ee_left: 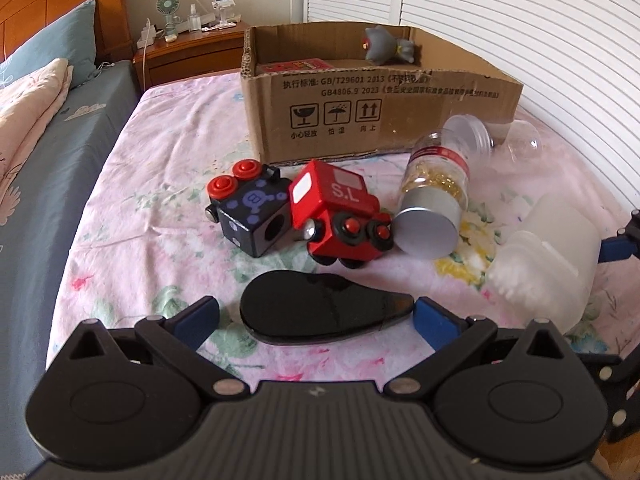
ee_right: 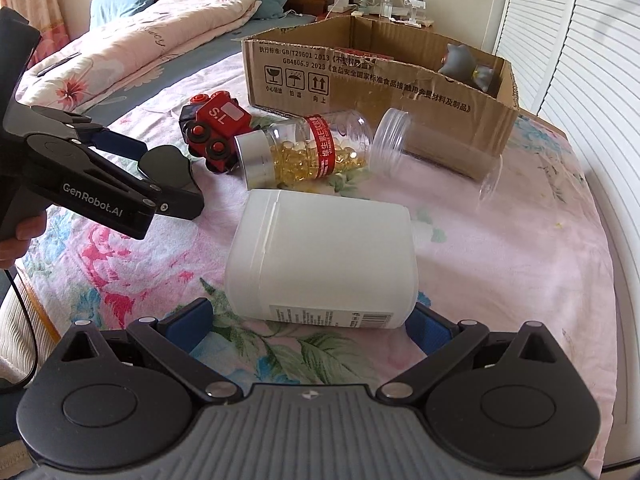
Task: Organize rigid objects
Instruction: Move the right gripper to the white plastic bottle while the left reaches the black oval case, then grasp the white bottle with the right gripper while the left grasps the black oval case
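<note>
1. Fingers of left gripper (ee_left: pixel 316 314) spread wide around black flat piece (ee_left: pixel 320 308), not clamped.
2. Right gripper (ee_right: pixel 310 318) likewise open, flanking white bottle (ee_right: pixel 324 264) lying on bed (ee_right: pixel 520 248).
3. Grasping step, probably; next: close, lift, carry to cardboard box (ee_right: pixel 400 92).

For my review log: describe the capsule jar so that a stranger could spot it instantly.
Find the cardboard box on the bed. In front of it, beside the red toy train, lies the capsule jar: clear, silver-capped, red-banded, full of golden capsules, unlike the opaque white bottle.
</note>
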